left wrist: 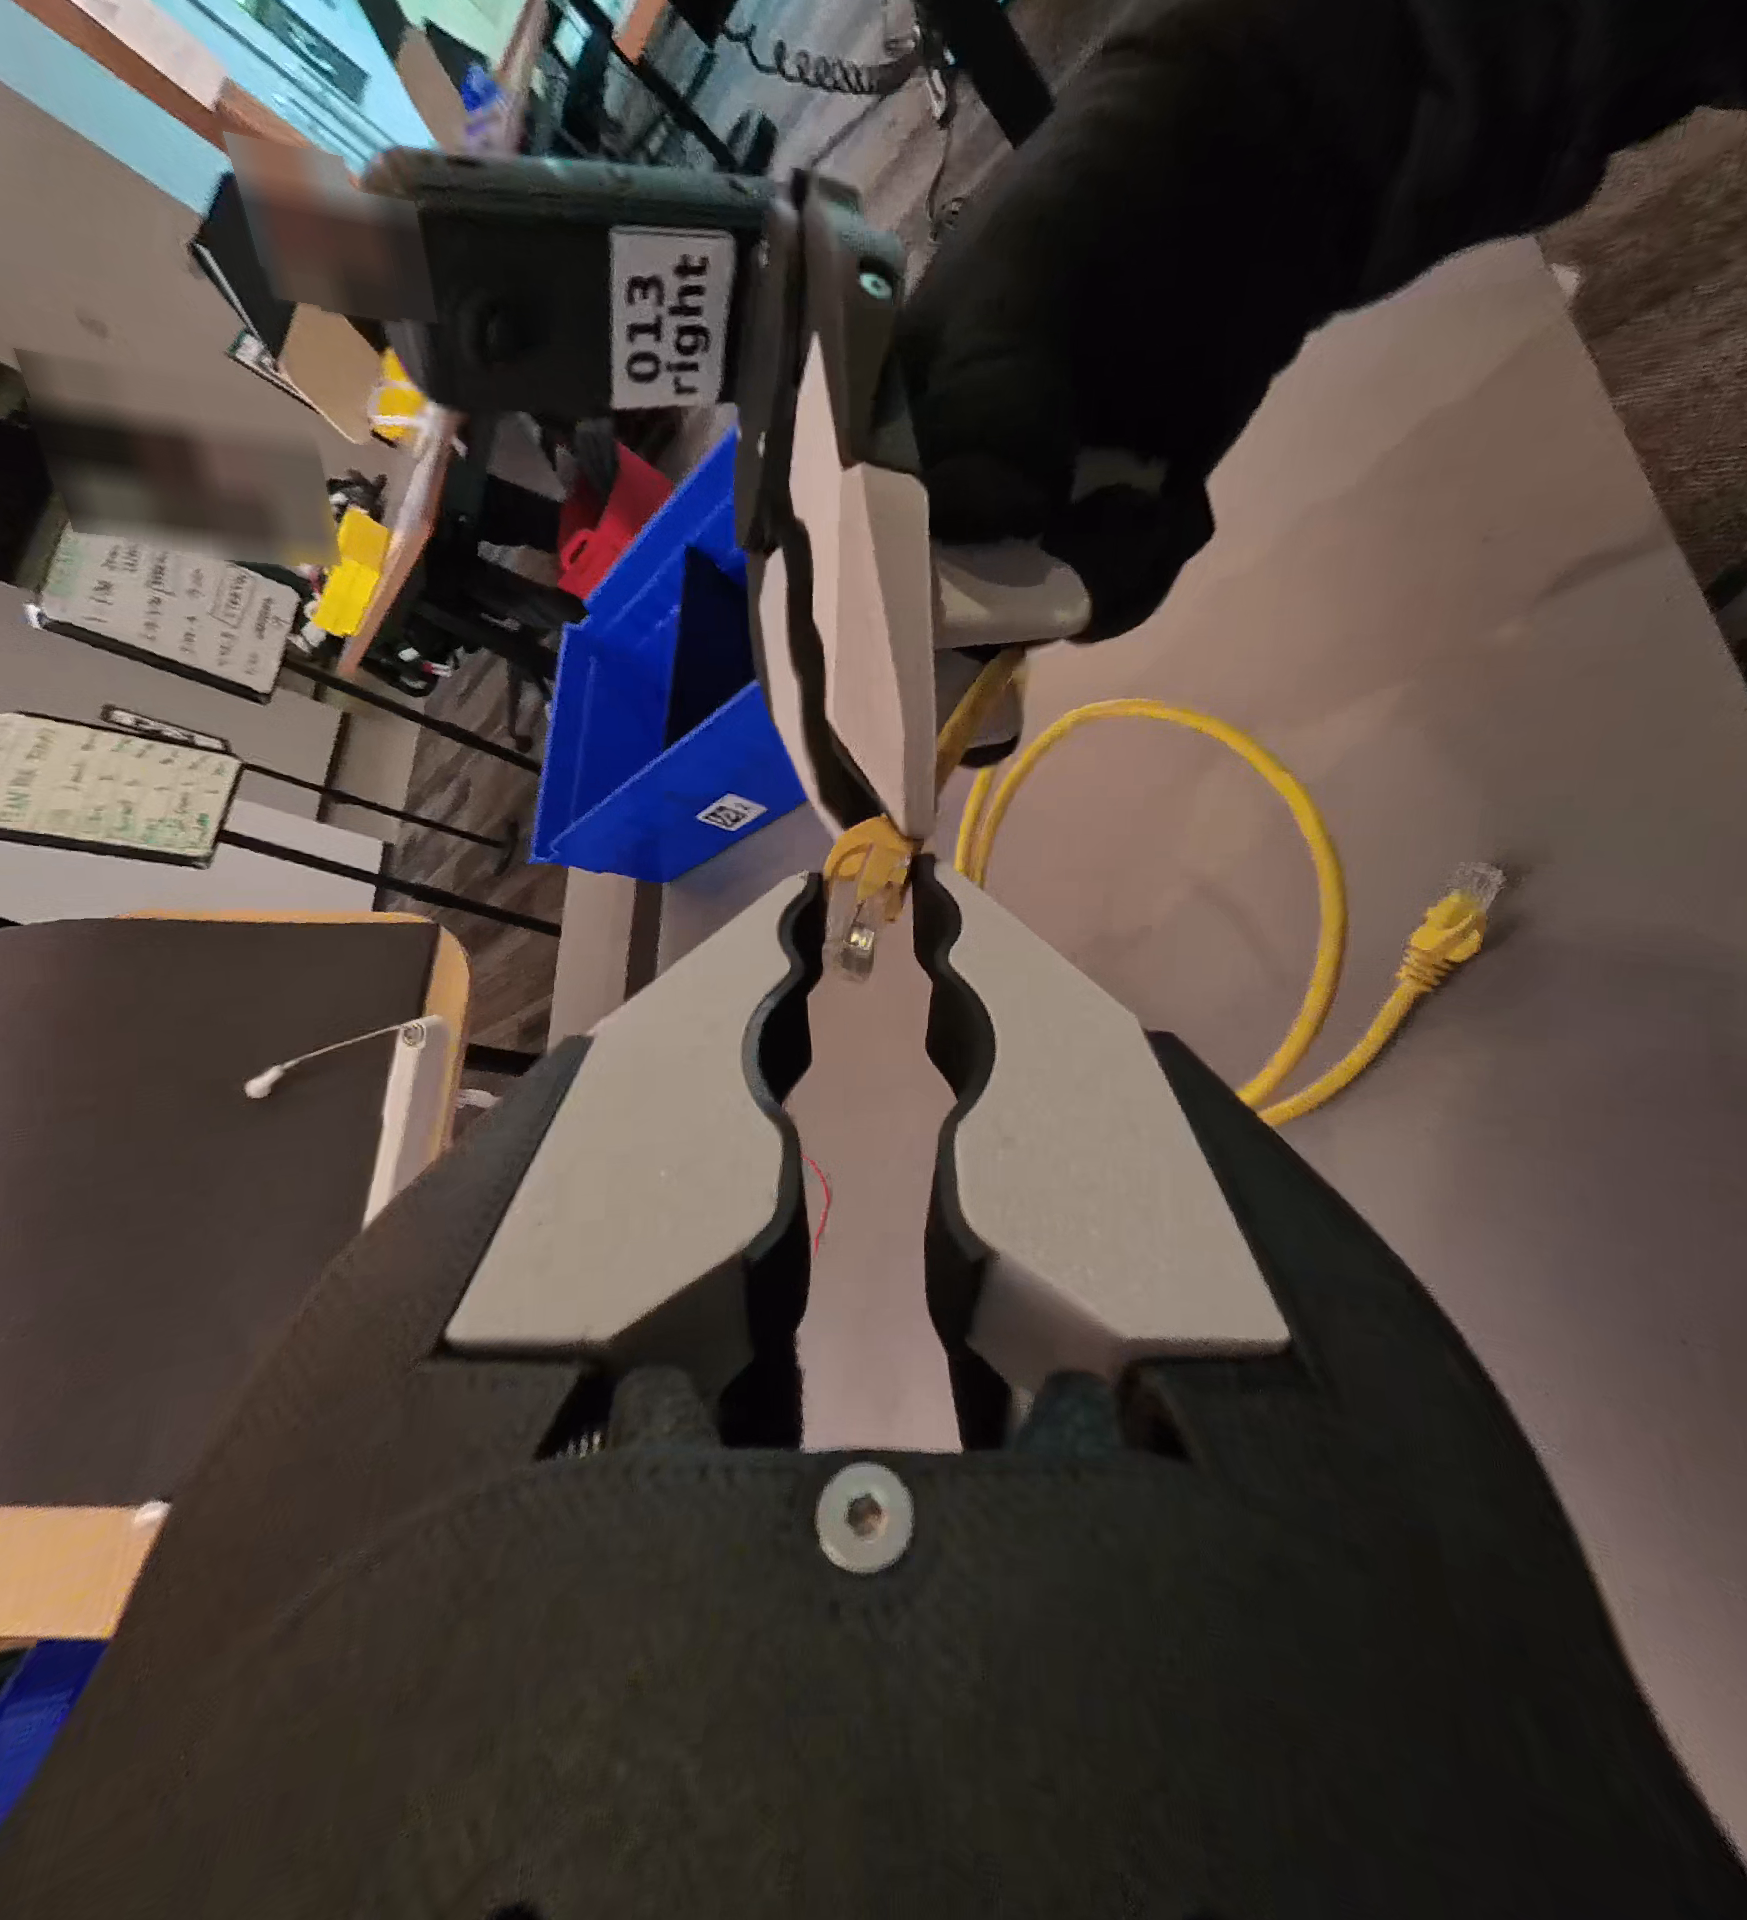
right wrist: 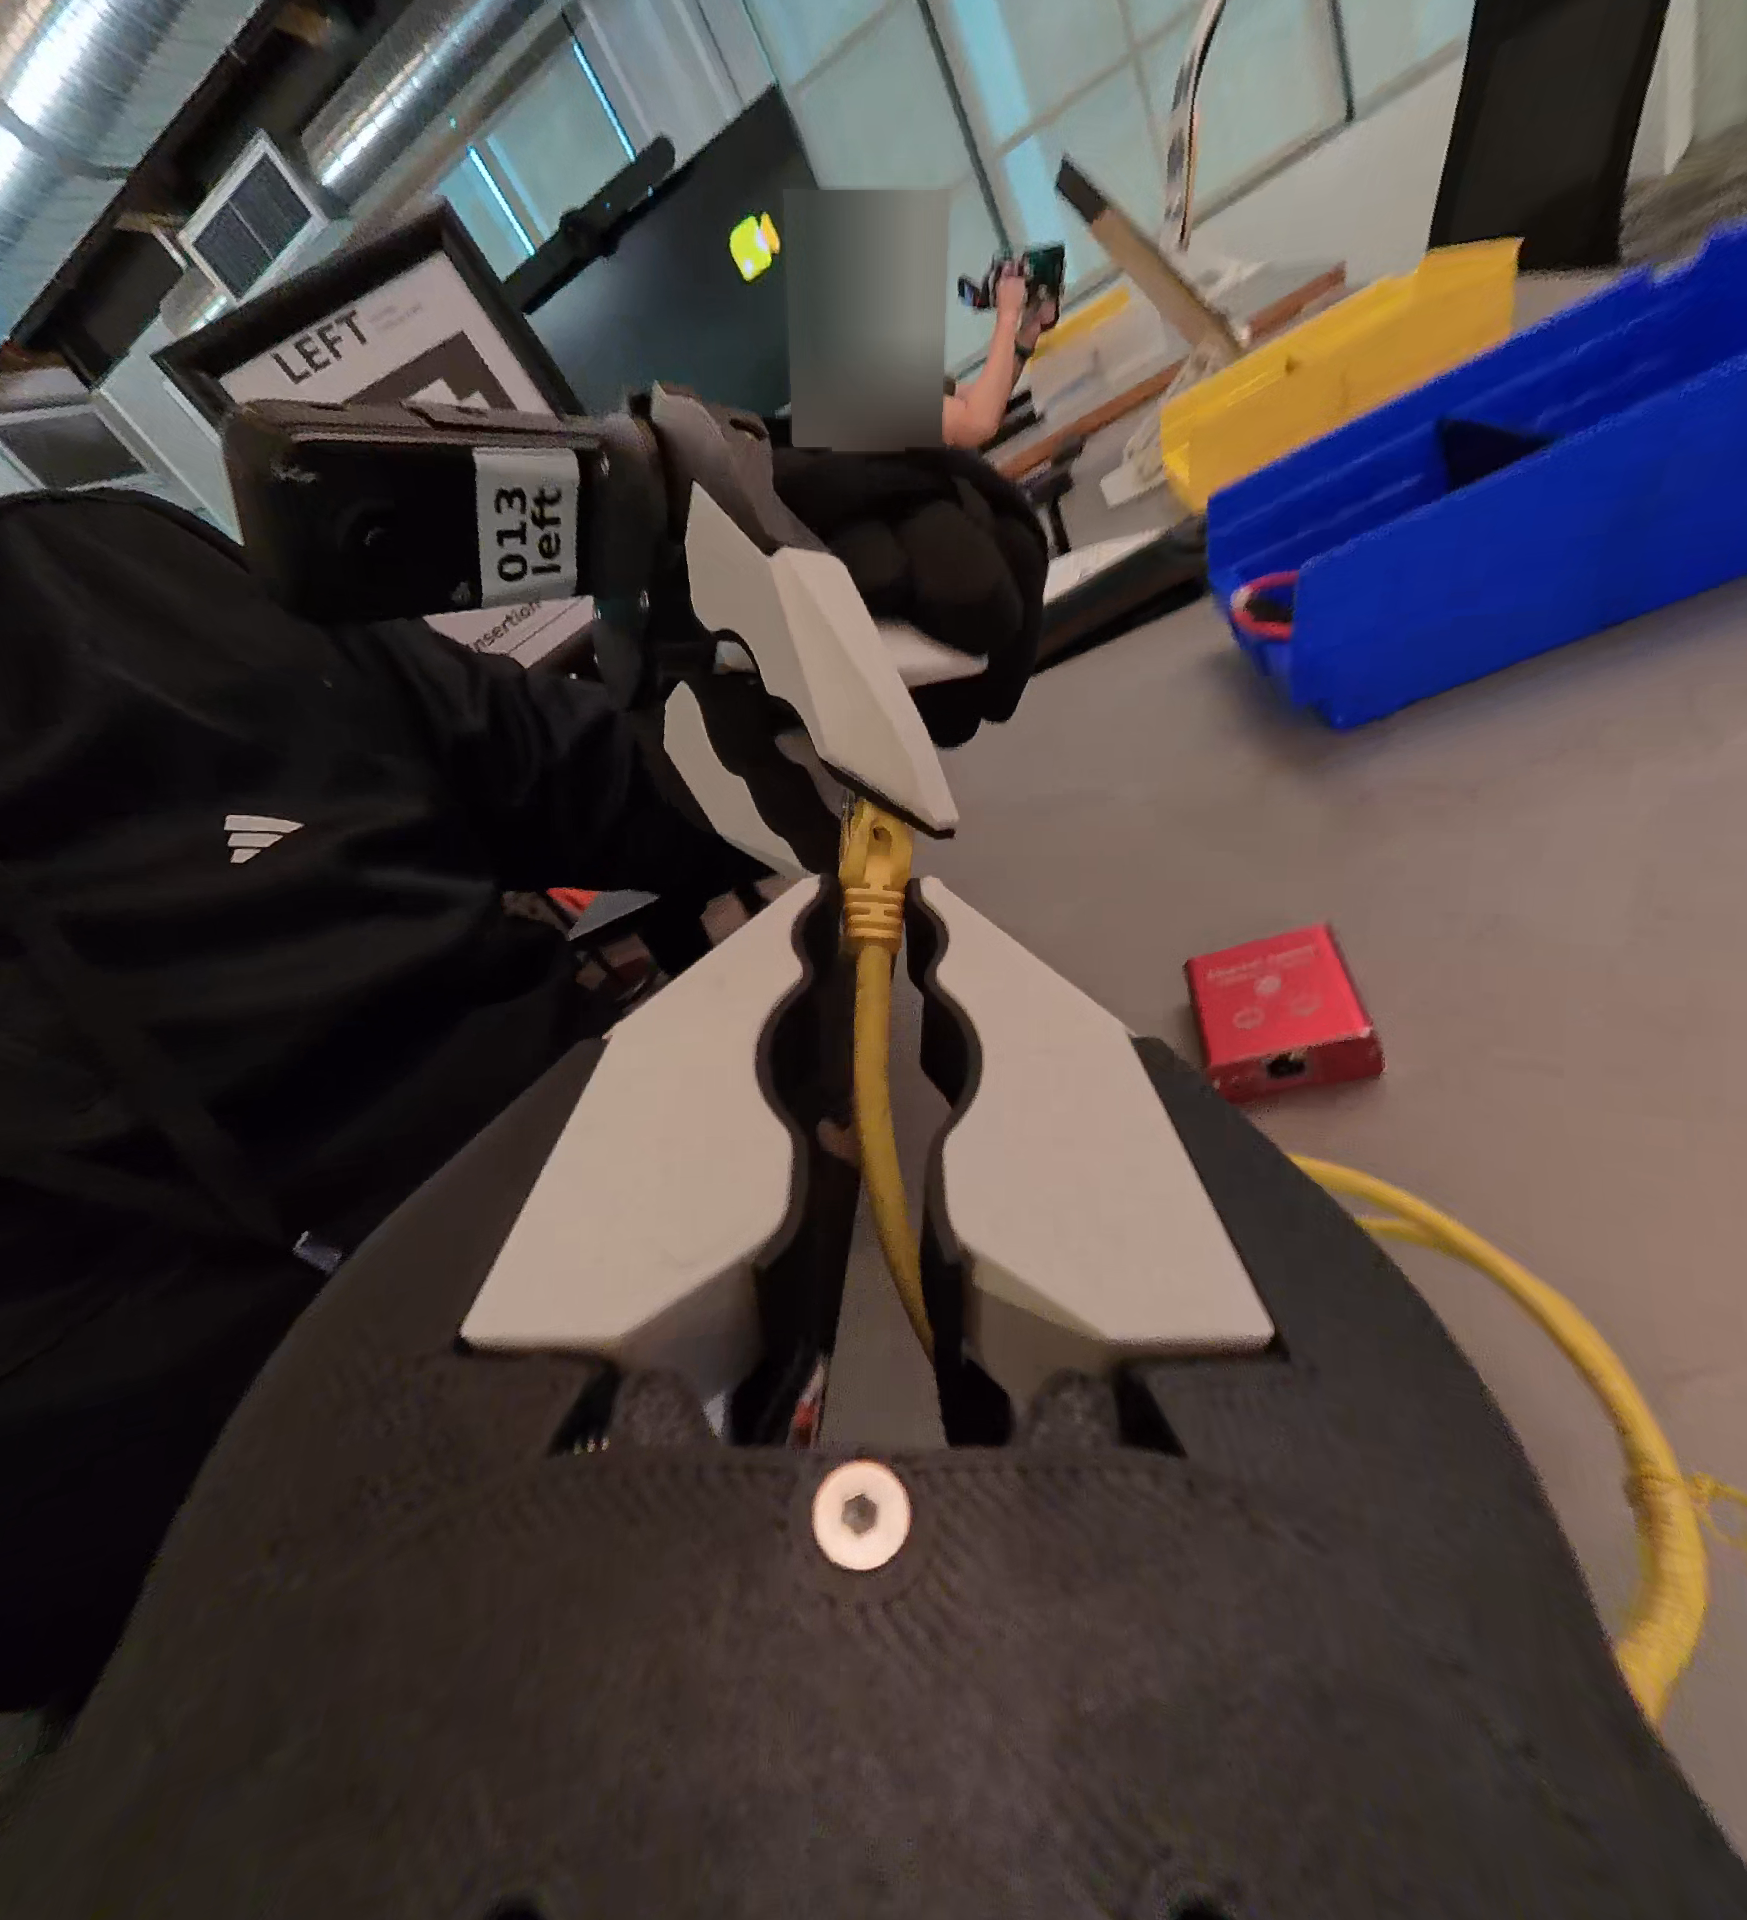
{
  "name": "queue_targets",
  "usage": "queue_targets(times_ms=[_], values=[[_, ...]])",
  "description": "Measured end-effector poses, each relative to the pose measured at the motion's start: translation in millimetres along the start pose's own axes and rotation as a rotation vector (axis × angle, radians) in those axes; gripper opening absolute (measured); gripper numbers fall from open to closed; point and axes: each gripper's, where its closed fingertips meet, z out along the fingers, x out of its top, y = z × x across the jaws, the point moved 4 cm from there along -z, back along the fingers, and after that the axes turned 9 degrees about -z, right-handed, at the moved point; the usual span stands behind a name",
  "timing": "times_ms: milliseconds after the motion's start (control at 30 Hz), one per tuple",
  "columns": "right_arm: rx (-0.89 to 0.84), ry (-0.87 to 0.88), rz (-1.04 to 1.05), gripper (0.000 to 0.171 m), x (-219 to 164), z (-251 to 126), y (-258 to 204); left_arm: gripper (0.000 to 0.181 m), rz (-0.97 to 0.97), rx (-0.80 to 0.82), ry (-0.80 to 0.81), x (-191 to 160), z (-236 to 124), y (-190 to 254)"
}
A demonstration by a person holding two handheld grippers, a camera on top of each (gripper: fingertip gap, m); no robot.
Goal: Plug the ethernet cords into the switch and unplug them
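- The left tongs (left wrist: 864, 894) are clenched on the plug end of a yellow ethernet cord (left wrist: 858, 914); the clear connector (left wrist: 853, 948) sits between the two grey fingertips, pointing toward the camera.
- The right tongs (right wrist: 874, 894) are clenched on the yellow strain-relief boot (right wrist: 874, 904) of the same plug, and the cord runs back between their fingers.
- In the left wrist view, the right tongs come from above and their tips meet the left tongs at the plug, so the two pairs grip the plug from opposite sides.
- Both pairs are held by hands in black gloves (right wrist: 936, 582), with black sleeves (right wrist: 225, 831).
- The rest of the cord makes a loop (left wrist: 1305, 831) on the grey bench (left wrist: 1523, 1195), and its other plug (left wrist: 1451, 925) lies free on the surface.
- A small red box, the switch (right wrist: 1279, 1008), lies on the bench to the right of the right tongs, apart from the plug; one round socket shows on its near side.
- A blue bin (right wrist: 1575, 468) stands at the far part of the bench, and a yellow bin (right wrist: 1336, 364) is behind it.
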Motion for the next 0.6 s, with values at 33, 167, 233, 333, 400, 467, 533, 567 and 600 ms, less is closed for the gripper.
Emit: queue_targets(times_ms=[33,167,233,333,400,467,533,567,600], values=[[-0.015,0.042,-0.023,0.014,6.1,-0.9,0.2,0.013,-0.008,0.015,0.022,3.2,-1.9,-2.1],[-0.006,0.143,0.001,0.026,17.1,2.5,0.5,0.013,-0.007,0.136,0.055,12.4,-5.7,-12.1],[0.032,0.191,0.031,0.024,19.8,5.0,-1.3,0.013,0.022,0.191,0.059,14.9,-8.2,-15.2],[0.064,0.265,0.059,0.016,28.0,8.5,-3.5,0.013,0.022,0.267,0.069,18.0,-11.9,-21.4],[0.064,0.311,0.071,0.013,32.2,10.3,-3.3,0.013,0.019,0.317,0.070,20.8,-13.1,-23.9],[0.053,0.337,0.046,0.012,34.5,10.4,-3.9,0.013,0.030,0.340,0.073,22.4,-13.8,-24.9],[0.061,0.352,0.057,0.012,35.8,11.3,-3.9,0.013,0.008,0.339,0.093,22.3,-14.8,-26.4],[0.064,0.352,0.059,0.012,35.7,11.3,-3.5,0.013,0.007,0.345,0.096,22.0,-14.7,-26.3],[0.057,0.349,0.048,0.012,35.5,10.9,-3.4,0.013,0.015,0.354,0.096,21.8,-13.9,-26.1]])
